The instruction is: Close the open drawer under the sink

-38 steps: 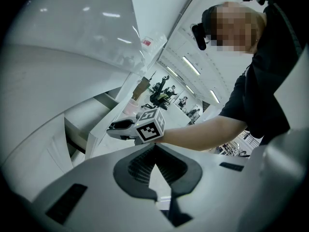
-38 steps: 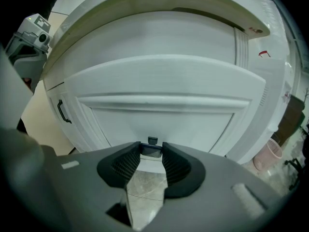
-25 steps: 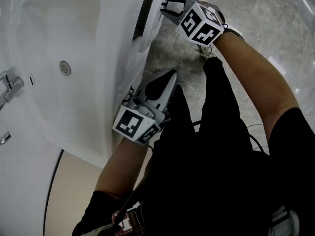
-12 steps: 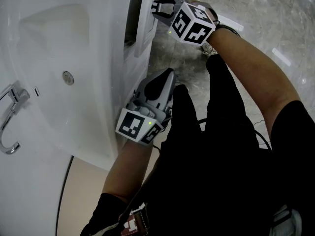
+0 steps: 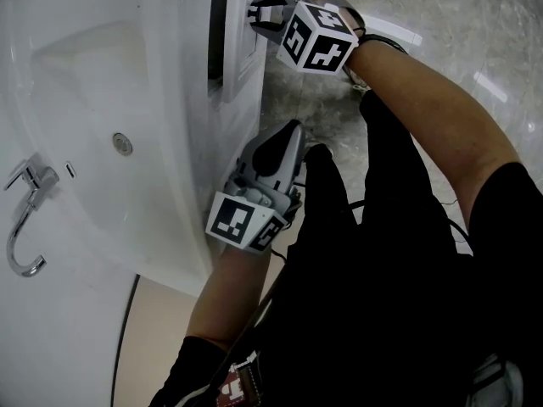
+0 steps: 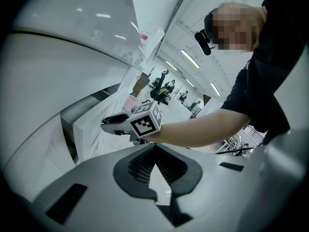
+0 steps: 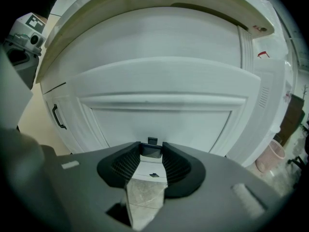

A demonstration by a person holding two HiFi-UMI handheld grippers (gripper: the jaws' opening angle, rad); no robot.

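Note:
The white drawer front under the sink stands slightly out, with a dark gap behind it. My right gripper is at the drawer's face. In the right gripper view its jaws are closed on the small dark handle of the drawer front. My left gripper hangs beside the cabinet lower down, pointing along its side, shut and empty. From the left gripper view, the right gripper's marker cube shows against the drawer front.
A chrome tap sits at the sink's left. A lower cabinet door with a black handle is left of the drawer. Grey stone floor lies to the right. The person's dark clothing fills the lower right.
My right gripper has moved left toward the cabinet with the drawer front, and the gap behind the drawer has narrowed. The left gripper has stayed in place, shut.

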